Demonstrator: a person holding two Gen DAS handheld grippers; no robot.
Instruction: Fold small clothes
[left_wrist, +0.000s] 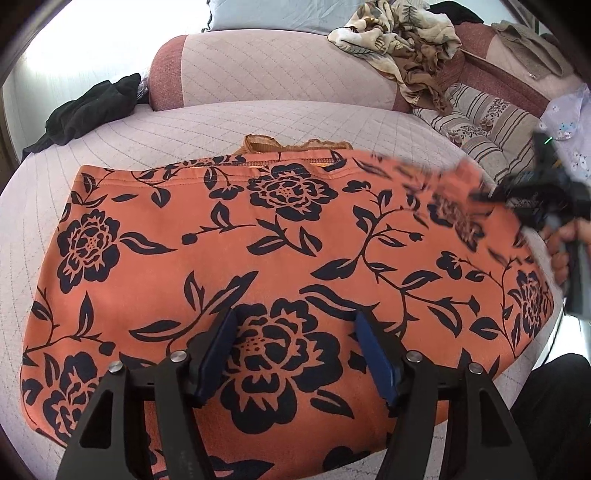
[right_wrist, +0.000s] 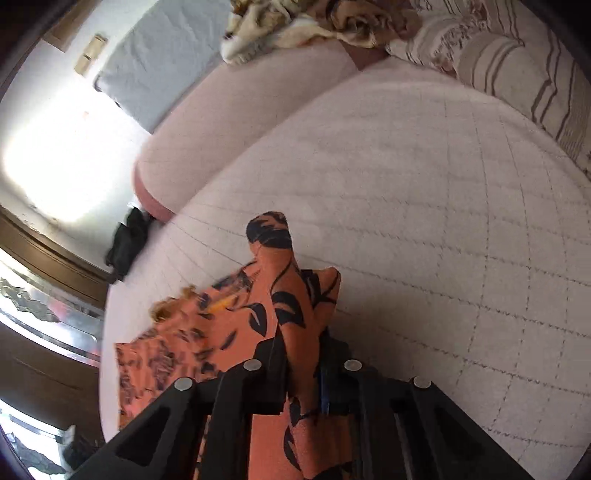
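Note:
An orange garment (left_wrist: 258, 236) printed with dark blue flowers lies spread flat on the pale quilted sofa seat (left_wrist: 207, 122). My left gripper (left_wrist: 295, 325) hovers over its near middle, blue pads apart, nothing between them. At the right edge of the left wrist view my right gripper (left_wrist: 491, 195) shows blurred, lifting the garment's right corner. In the right wrist view the right gripper (right_wrist: 303, 339) is shut on a bunched fold of the orange garment (right_wrist: 280, 288), which sticks up past the fingertips above the seat (right_wrist: 424, 221).
A black garment (left_wrist: 88, 110) lies at the seat's far left. A heap of cream and brown clothes (left_wrist: 406, 40) sits on the backrest (left_wrist: 280, 70). A striped cushion (left_wrist: 491, 125) lies at the right. A person's hand (left_wrist: 565, 251) holds the right gripper.

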